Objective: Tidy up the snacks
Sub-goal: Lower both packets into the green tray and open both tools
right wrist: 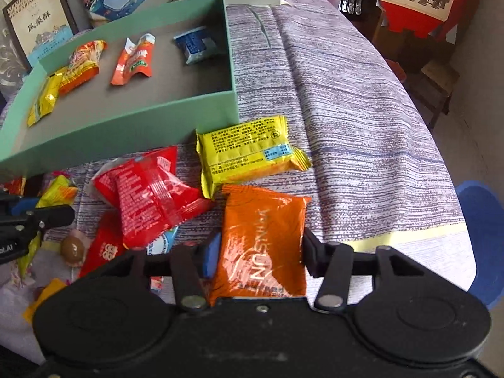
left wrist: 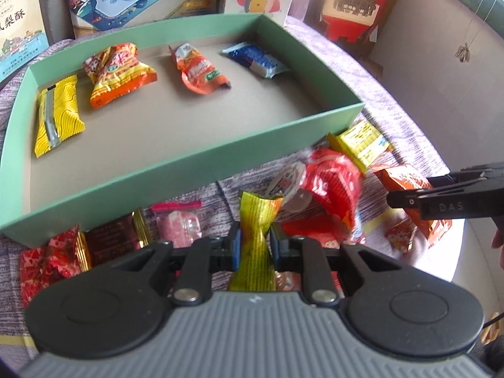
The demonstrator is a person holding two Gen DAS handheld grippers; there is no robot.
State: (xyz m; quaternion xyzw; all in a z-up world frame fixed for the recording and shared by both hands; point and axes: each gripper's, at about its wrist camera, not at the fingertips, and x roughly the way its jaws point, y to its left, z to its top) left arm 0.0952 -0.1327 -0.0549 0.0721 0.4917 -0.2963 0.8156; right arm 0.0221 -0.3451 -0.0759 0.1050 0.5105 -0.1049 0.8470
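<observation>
The left gripper point(left wrist: 255, 245) is clamped on a yellow twisted wrapper point(left wrist: 256, 239), light and crinkly, pinched at its waist. The right gripper point(right wrist: 260, 252) squeezes an orange packet point(right wrist: 261, 242), soft and slippery foil, held across its width. The green box point(left wrist: 176, 170) waits at 11 o'clock.

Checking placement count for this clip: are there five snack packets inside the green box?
No: the left wrist view shows only four packets in the green box: yellow, orange-yellow, orange, blue.
</observation>
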